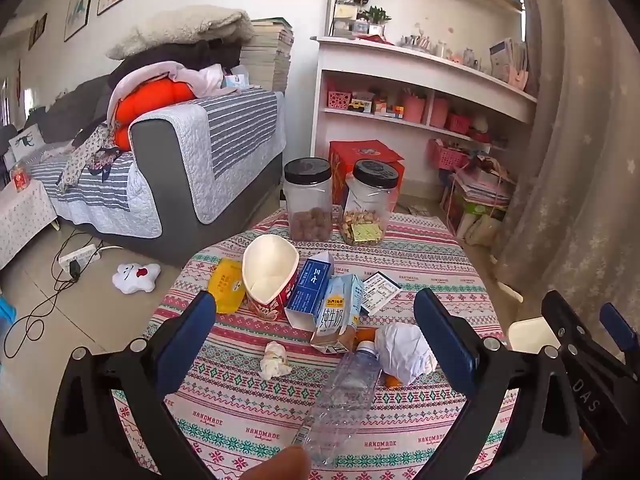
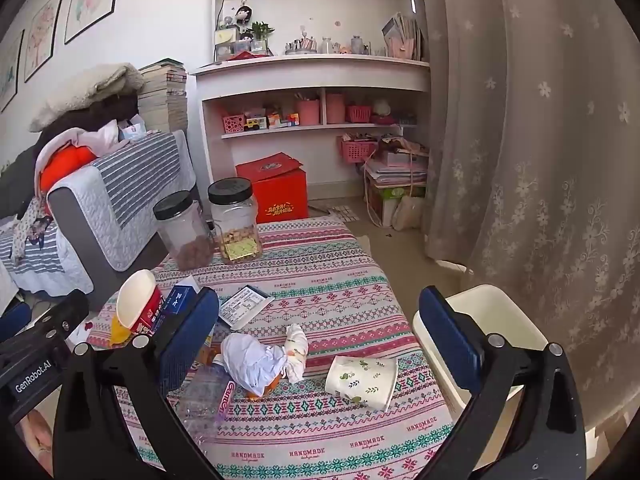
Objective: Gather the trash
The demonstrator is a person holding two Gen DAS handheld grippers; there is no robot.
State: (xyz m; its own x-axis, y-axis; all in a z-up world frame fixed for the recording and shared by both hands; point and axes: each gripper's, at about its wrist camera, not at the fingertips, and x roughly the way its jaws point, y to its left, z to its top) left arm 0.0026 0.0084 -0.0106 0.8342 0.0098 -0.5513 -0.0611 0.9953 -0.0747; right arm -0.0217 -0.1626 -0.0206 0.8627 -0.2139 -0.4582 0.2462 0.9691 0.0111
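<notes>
My left gripper (image 1: 314, 300) hangs open over a patterned tablecloth (image 1: 248, 420) strewn with trash. Between its fingers lie a clear plastic bottle (image 1: 344, 396), a crumpled white paper (image 1: 404, 352), a small tissue wad (image 1: 276, 360), a milk carton (image 1: 336, 316), a blue box (image 1: 312, 288) and a red paper tub (image 1: 270, 276). A yellow wrapper (image 1: 226, 286) lies left of the tub. My right gripper (image 2: 320, 296) is open too, holding nothing. A patterned paper cup (image 2: 362, 380) lies on its side below it, beside the white paper (image 2: 256, 364).
A white bin (image 2: 480, 320) stands off the table's right edge. Two black-lidded snack jars (image 2: 186, 236) (image 2: 236, 224) stand at the far side, and a printed card (image 2: 244, 306) lies mid-table. Sofa on the left, shelves behind, curtain on the right. A fingertip (image 1: 280, 464) shows at the bottom.
</notes>
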